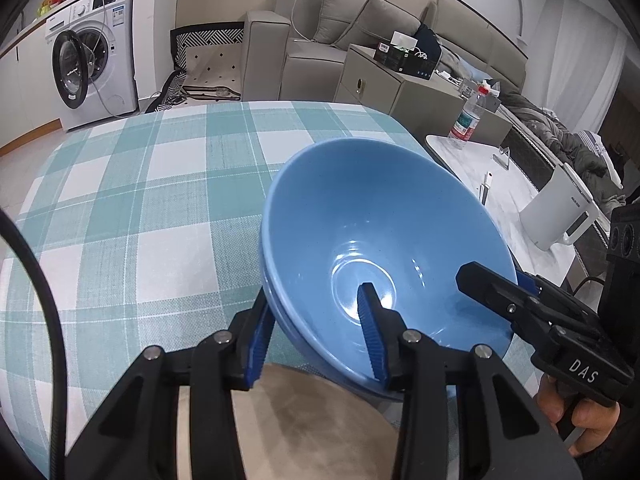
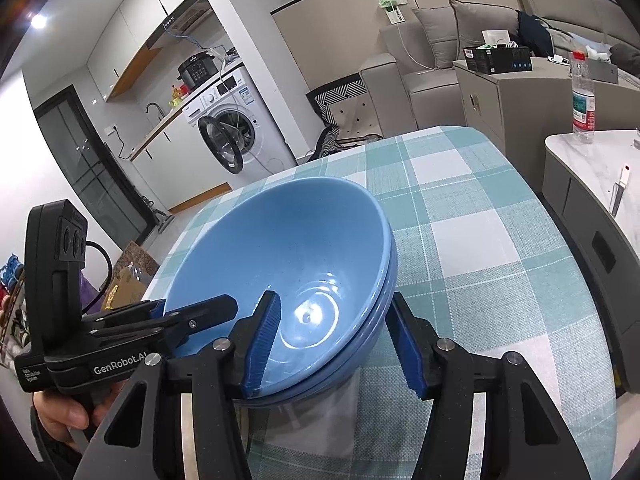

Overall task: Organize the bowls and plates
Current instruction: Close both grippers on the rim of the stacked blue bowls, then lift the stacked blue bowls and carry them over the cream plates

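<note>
Stacked blue bowls (image 1: pixel 384 240) between both jaws, lower bowls' count unclear

Two blue bowls (image 2: pixel 288 264) sit nested and tilted above the checked bench (image 2: pixel 480 248). The right claw (image 2: pixel 334 340) straddles their near rim — one blue pad inside the upper bowl, the other outside against the stack's wall. From the left the left claw (image 2: pixel 176 316) reaches to the opposite rim, one black finger lying inside the bowl. Behind stands a white washing machine (image 2: pixel 236 120), door open.
</note>
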